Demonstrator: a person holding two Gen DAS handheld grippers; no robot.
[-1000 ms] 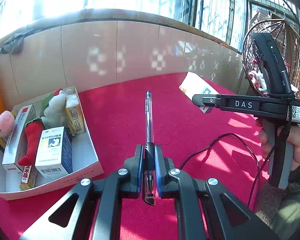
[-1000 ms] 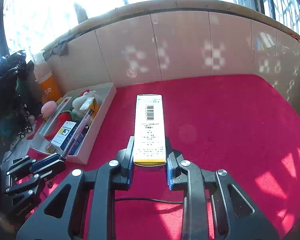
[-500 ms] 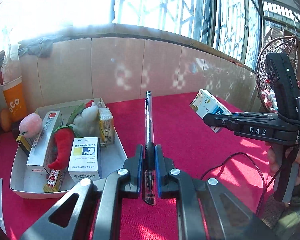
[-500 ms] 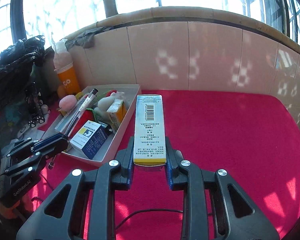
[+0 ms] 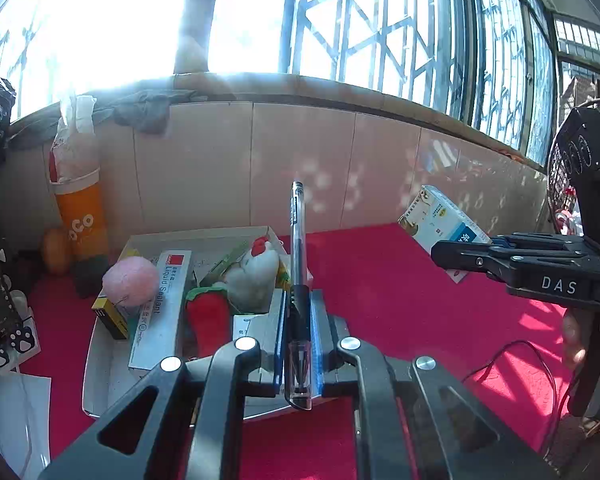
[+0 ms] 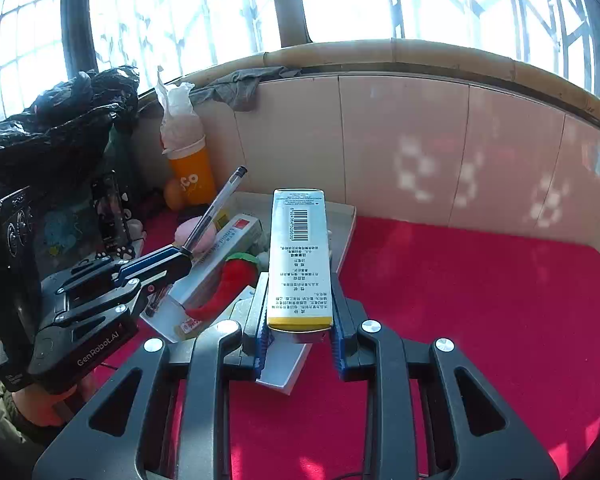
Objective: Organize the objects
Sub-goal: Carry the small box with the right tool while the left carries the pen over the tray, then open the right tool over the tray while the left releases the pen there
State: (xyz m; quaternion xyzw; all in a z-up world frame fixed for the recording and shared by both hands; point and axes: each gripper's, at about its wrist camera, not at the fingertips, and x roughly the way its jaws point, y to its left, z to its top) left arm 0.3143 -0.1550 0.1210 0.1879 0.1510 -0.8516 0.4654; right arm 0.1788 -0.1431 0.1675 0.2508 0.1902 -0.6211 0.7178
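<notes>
Left gripper (image 5: 298,344) clamped on a clear ballpoint pen (image 5: 299,248), over the near edge of the white tray (image 5: 204,236). Right gripper (image 6: 298,320) closed on a yellow-ended medicine box (image 6: 299,256), above the tray's near corner. Crowded beyond: Liquid Sealant box (image 5: 162,304), plush chilli (image 5: 208,320). Could roll off or wedge askew if dropped.

Left hand-held gripper (image 5: 298,344) is clamping a pen (image 5: 298,240) between its blue pads, jaws nearly closed, pen pointing forward and up along the fingers. Right hand-held gripper (image 6: 298,334) is gripping a long box (image 6: 299,256) by its near end, jaws set wide to its width, box sticking out forward. Both are hovering off the surface, side by side. A hand (image 6: 40,406) is wrapping the left grip; fingers (image 5: 576,336) are curling round the right handle.
</notes>
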